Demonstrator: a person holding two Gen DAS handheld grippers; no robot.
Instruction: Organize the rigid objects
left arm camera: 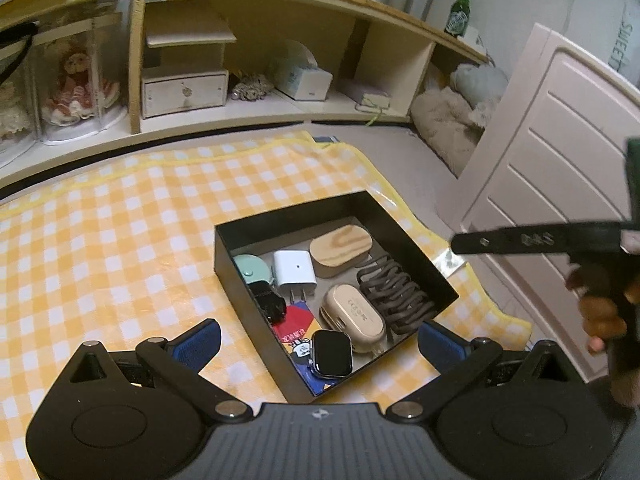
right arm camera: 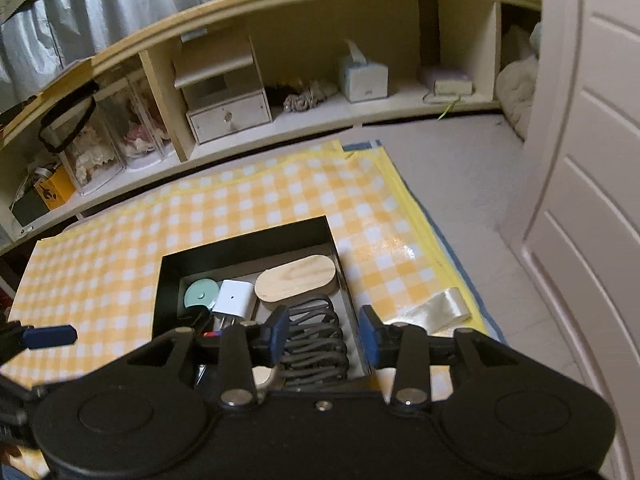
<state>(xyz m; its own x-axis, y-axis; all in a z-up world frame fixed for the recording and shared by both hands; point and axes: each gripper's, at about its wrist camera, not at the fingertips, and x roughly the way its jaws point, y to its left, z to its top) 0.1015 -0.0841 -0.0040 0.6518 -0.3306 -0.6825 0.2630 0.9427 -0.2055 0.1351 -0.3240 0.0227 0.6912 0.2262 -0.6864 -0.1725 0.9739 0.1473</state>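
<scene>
A black open box (left arm camera: pixel 300 212) sits on the yellow checked cloth (left arm camera: pixel 120 220). It holds a wooden oval case (left arm camera: pixel 340 246), a white charger (left arm camera: pixel 294 270), a mint round item (left arm camera: pixel 252 268), a beige case (left arm camera: pixel 354 316), a coiled dark cable (left arm camera: pixel 390 300), a smartwatch (left arm camera: pixel 332 354) and a red card (left arm camera: pixel 296 320). My left gripper (left arm camera: pixel 320 340) hangs open wide over the box's near end, holding nothing. My right gripper (right arm camera: pixel 325 334) is open above the coiled cable (right arm camera: pixel 316 340), its pads clear of it. The wooden case (right arm camera: pixel 296 278) and charger (right arm camera: pixel 234 298) lie beyond.
A low wooden shelf unit (left arm camera: pixel 248 4) runs along the back with a drawer box (left arm camera: pixel 184 92), a tissue box (right arm camera: pixel 364 76) and a doll in a clear case (left arm camera: pixel 80 80). A pale door (right arm camera: pixel 592 200) stands at the right. A cream ribbon strip (right arm camera: pixel 432 312) lies on the cloth.
</scene>
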